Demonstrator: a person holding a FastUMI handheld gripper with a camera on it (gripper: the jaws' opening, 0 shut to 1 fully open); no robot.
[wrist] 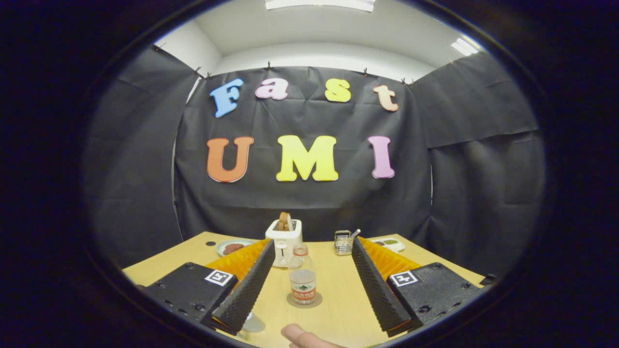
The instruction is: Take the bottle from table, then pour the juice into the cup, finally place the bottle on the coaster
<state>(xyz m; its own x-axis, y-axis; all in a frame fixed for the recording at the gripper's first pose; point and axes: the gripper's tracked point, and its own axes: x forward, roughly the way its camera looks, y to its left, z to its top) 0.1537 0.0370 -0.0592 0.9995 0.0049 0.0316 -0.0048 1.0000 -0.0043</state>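
Note:
A small clear plastic bottle (302, 275) with a pale cap and a label stands upright on a round coaster (313, 303) on the wooden table (333, 309). My gripper (311, 243) is open, with its fingers spread wide on either side of the bottle and touching nothing. The bottle sits between the fingers, about midway along them. A clear cup (252, 323) shows partly behind the base of the left finger; I cannot tell what it holds.
Beyond the fingers stands a white toaster (284, 239) with bread in it. Left of it is a plate (232, 247) of dark food; to its right are a small metal rack (343, 243) and a white dish (390, 244). A person's fingertip (302, 337) rests near me.

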